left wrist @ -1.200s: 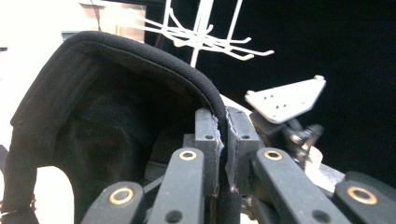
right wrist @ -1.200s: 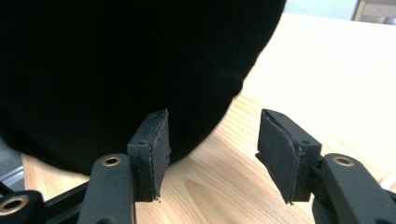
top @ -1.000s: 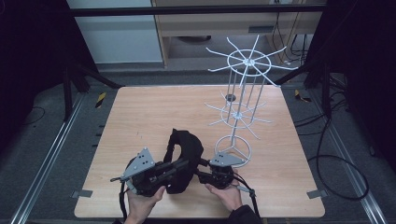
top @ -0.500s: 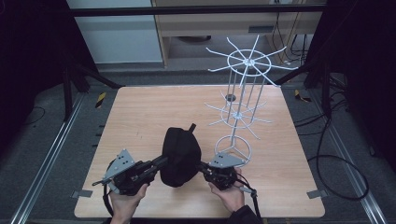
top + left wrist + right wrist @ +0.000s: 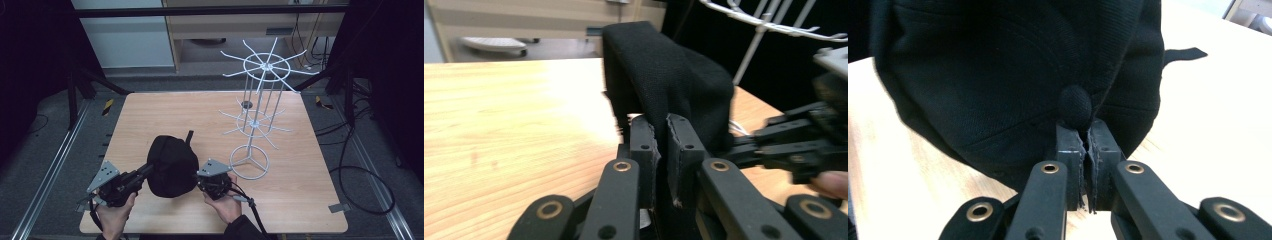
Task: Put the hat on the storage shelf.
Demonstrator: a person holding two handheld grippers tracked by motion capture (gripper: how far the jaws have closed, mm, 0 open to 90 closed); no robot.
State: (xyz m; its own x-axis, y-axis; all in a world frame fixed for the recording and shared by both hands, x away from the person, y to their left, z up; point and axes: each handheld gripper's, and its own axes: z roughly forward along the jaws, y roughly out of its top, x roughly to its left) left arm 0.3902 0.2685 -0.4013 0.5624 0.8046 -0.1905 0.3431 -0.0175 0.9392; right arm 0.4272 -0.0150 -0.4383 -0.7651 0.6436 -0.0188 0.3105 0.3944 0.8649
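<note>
The high view is dim and grainy; light falls from above onto the wooden table (image 5: 165,112), which is the brightest area, while the floor around the table sinks into near black; the white wire rack (image 5: 260,100) on the table stands out crisply; the black cap (image 5: 172,165) reads as a featureless dark mass; in the left gripper view glare washes out the tabletop beside the cap (image 5: 674,75); background beyond the table is soft; in the right gripper view the far table edge is overexposed.
</note>
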